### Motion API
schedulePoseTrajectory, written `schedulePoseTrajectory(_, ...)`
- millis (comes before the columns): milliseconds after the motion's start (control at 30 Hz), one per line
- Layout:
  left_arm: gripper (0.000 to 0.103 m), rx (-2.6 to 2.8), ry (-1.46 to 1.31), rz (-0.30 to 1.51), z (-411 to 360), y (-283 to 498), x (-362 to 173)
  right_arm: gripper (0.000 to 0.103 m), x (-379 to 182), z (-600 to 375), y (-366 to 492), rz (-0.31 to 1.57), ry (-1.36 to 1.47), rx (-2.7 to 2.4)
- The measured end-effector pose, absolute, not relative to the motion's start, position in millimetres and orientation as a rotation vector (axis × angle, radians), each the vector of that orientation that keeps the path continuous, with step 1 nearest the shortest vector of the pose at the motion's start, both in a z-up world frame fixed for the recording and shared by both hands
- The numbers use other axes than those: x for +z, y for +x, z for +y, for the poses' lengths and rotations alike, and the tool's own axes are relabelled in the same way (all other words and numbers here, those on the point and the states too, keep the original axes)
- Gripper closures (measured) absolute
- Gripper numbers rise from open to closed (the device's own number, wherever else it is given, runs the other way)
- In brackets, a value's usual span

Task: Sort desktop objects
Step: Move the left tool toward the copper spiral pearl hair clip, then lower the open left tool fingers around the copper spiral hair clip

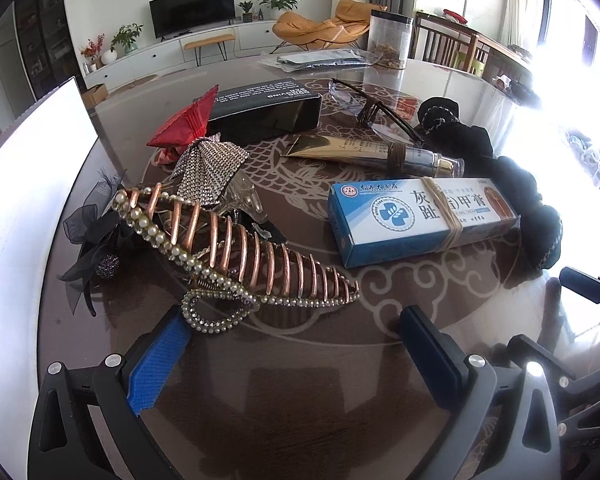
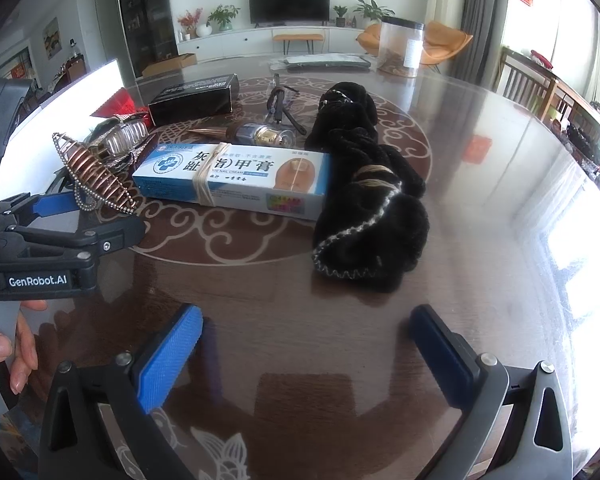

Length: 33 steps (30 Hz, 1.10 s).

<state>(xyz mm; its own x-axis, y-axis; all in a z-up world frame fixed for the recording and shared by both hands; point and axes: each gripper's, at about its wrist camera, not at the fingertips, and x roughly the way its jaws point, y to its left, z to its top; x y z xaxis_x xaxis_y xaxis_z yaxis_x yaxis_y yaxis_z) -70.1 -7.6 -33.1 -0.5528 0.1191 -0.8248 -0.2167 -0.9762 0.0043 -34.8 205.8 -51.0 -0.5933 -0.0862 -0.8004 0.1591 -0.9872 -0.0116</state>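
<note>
Both tongs, left tongs point(image 1: 296, 344) and right tongs point(image 2: 306, 350), hover spread and empty; sorting seems unstarted. The rose-gold pearl-trimmed hair claw point(image 1: 236, 252), left-centre on the worktop point(image 1: 300, 392), looks likeliest next: close around it.

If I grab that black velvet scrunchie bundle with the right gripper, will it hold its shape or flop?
The black scrunchie bundle looks like soft plush fabric, so it will probably squash between the pads and sag at both ends. A tan band ties its middle, so it likely lifts as one piece. It seems light, and unlikely to slide on the glossy table.
</note>
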Motion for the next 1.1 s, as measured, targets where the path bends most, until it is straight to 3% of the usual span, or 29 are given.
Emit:
schedulePoseTrajectory(567, 0.000, 2.607, -1.356, 0.163, -18, -51, -33, 0.000, -50, 204, -37, 0.132, 1.350, -2.675)
schedulePoseTrajectory(1100, 0.000, 2.623, -1.373, 0.149, -19, -57, -33, 0.000, -52, 171, -110, 0.278, 1.261, -2.466)
